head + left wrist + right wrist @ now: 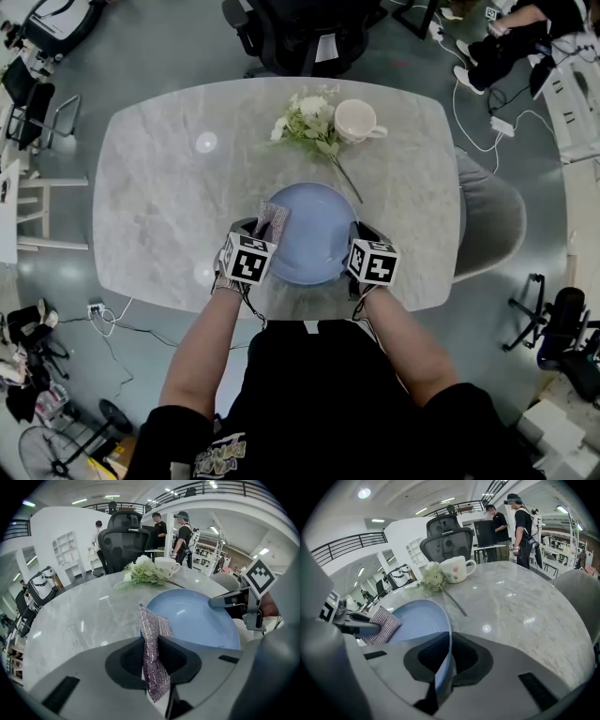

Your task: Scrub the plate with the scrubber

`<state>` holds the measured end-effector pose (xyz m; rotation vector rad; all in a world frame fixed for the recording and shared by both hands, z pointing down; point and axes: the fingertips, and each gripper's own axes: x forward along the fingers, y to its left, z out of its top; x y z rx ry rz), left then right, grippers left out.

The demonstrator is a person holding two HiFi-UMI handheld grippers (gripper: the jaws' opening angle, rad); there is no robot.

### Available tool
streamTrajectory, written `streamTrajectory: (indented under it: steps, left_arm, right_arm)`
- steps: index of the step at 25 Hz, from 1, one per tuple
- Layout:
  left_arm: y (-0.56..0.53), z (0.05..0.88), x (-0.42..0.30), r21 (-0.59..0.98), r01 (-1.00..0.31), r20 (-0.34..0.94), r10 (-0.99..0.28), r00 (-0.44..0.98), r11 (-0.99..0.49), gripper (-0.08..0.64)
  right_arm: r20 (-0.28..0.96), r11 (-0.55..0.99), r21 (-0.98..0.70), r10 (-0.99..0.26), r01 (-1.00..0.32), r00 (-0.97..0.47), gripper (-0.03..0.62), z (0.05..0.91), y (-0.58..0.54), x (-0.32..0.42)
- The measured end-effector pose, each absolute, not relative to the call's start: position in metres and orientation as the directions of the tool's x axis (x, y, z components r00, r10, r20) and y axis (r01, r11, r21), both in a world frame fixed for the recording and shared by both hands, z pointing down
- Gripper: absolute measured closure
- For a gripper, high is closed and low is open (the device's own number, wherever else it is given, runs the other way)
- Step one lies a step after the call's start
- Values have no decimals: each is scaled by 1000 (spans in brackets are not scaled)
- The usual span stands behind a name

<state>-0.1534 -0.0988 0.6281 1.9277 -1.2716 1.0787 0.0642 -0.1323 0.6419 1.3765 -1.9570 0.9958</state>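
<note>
Your left gripper (151,656) has its jaws pressed onto the scrubber (154,625), pinching it low so the upper part stands free by the plate's (314,239) left rim. Your right gripper (443,667) is clamped on the plate's near right rim, with the edge running between its jaws. The plate sits on the table (159,187) just in front of you, between the two grippers; whether it is lifted off the marble I cannot tell. Expect the scrubber to be light and limp, a sparkly mesh pad that will likely fold if you push with its free end, so press with the part close to the jaws. The plate looks stiff, glazed, probably slick and breakable. A rim grip is thin, so scrub gently and avoid levering the far edge. Flowers (305,122) and mug (356,120) stand just beyond.
</note>
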Motion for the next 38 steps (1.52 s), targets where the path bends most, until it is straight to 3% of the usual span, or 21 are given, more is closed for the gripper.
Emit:
streamTrajectory:
  steps: [10,14,18,22,27,38]
  left_arm:
    - [-110,599,-123,105,-915,805,-507,308,-389,479]
    - [-112,591,-83,230,-875,782,-454,427,-426,479]
    - [-110,599,-35,323,-783,789,-305,533,-532,479]
    - [-108,615,-6,310,-697,824,-182,536,-647,479]
    - [-123,626,-8,306,-686,843,-147,517,-661,477]
    - [-154,639,-30,278,-795,848,-252,466,-539,477]
  right_arm:
    - [781,218,-272,-520,-937,-347,557,643,-131,63]
    - [784,221,-285,-507,-933,-359,558,644,-131,63]
    - [783,212,-303,-500,-929,-370,560,644,-131,63]
    - [779,224,-310,-498,-924,-382,563,644,-130,62]
    - [779,239,-299,-498,-924,-381,563,643,-131,62]
    - [779,247,-295,-498,-923,-381,561,644,-132,62]
